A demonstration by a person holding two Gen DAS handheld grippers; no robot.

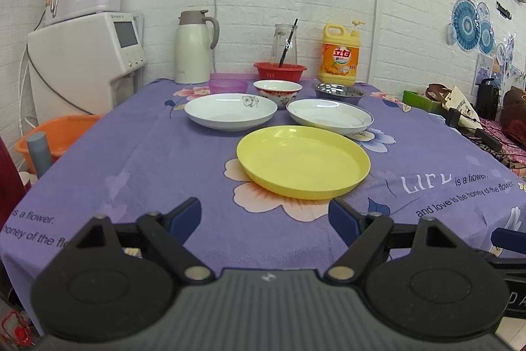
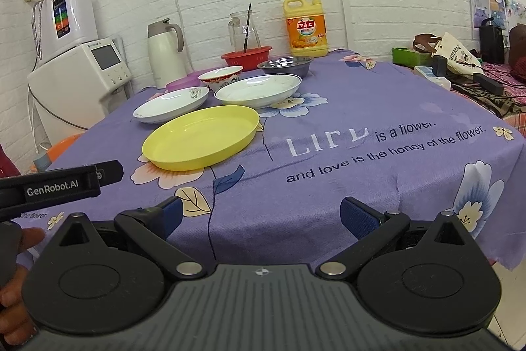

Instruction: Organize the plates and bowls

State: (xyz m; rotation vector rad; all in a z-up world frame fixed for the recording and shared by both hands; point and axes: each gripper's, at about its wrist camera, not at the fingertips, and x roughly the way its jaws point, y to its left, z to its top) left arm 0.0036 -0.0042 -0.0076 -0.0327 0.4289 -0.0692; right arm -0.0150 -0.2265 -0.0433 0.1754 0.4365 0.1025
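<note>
Plates [image 1: 303, 161] crowd bowls [image 1: 277, 90] behind; both grippers [image 1: 264, 219] [image 2: 259, 217] hover spread, empty.

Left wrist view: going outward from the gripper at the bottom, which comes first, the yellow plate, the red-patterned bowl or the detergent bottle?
From the left gripper:
1. Yellow plate, just ahead, mid-table.
2. Red-patterned bowl, behind the white plates.
3. Detergent bottle, at the wall, right of the bowl.
</note>
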